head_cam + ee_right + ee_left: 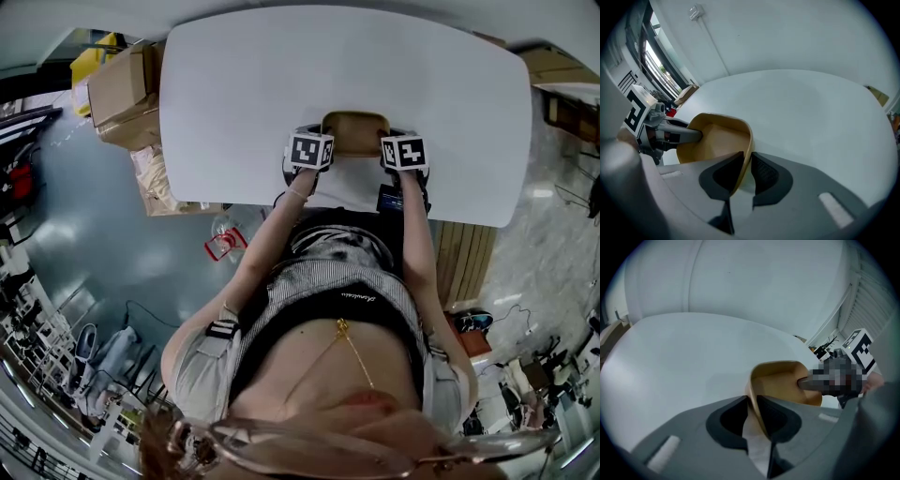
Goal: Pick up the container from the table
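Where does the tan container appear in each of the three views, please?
Head view: container at upper centre, on the white table.
Left gripper view: lower centre-right, its wall pinched by the left hand-held gripper.
Right gripper view: lower left of centre, its wall pinched by the right hand-held gripper.
Shared landmark: the white table beneath it.

The container (354,127) is a shallow, open tray of tan colour with rounded corners and thin walls, its inside empty (717,140). It sits upright at the near edge of the white worktop (347,66), about midway along that edge. The left gripper (752,401) pinches its left wall and the right gripper (747,159) its right wall.
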